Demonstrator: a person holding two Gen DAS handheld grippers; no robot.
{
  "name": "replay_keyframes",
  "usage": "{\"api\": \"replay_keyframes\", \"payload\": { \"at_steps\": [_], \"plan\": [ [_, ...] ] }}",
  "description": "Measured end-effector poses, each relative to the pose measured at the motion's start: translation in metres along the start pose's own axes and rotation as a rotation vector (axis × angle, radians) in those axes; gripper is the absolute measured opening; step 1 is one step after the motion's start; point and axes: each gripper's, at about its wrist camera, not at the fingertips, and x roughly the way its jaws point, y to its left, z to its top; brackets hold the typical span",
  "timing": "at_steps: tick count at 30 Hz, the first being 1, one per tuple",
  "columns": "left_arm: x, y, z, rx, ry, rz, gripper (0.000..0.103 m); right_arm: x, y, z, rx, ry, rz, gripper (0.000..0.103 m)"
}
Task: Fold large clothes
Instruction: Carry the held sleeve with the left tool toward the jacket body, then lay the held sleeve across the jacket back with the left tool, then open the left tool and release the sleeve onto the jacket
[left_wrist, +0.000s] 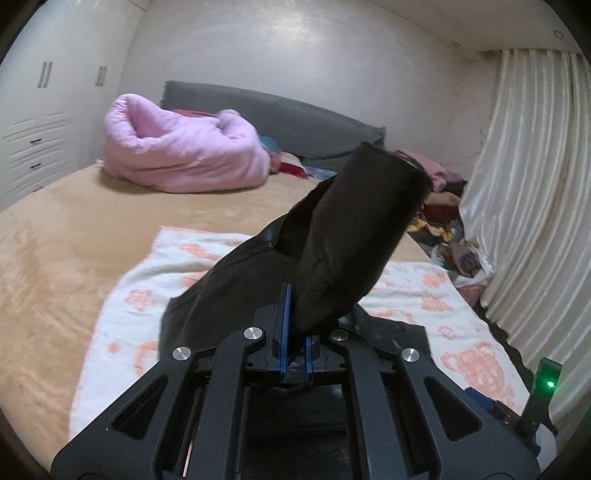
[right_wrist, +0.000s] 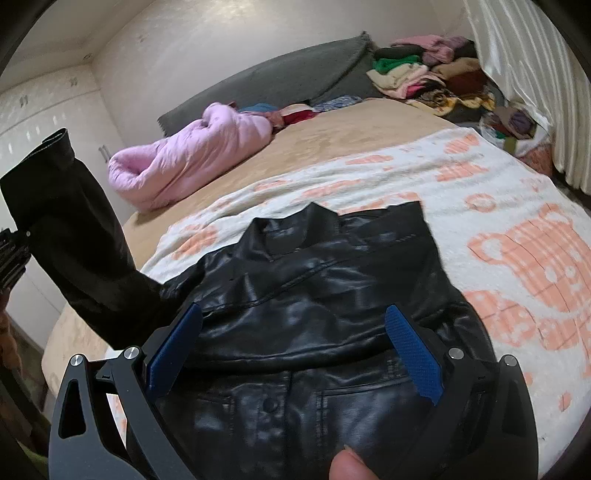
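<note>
A black leather jacket lies spread on a white towel with orange patterns on the bed. My left gripper is shut on the jacket's black sleeve, which stands lifted above the bed with its cuff up; the same sleeve rises at the left of the right wrist view. My right gripper hovers over the jacket's body, open, its blue pads wide apart and pressing on nothing. A fingertip shows at the bottom edge.
A pink quilt is bundled at the far side of the tan bed, before a grey headboard. A pile of mixed clothes sits at the far corner by the cream curtain. White wardrobe doors stand at left.
</note>
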Motion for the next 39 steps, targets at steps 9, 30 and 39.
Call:
{"api": "replay_keyframes", "payload": {
  "at_steps": [9,30,39],
  "plan": [
    [0.044,-0.060,-0.016,0.083,0.090,-0.077,0.000,-0.012,-0.049,0.002,0.100,-0.036,-0.028,0.099],
    [0.124,-0.121,-0.088,0.204,0.311,-0.145,0.001,-0.021,-0.128,0.001,0.281,-0.076,-0.072,0.099],
    [0.149,-0.135,-0.132,0.319,0.426,-0.114,0.023,-0.011,-0.137,-0.003,0.302,-0.052,-0.065,0.099]
  ]
}}
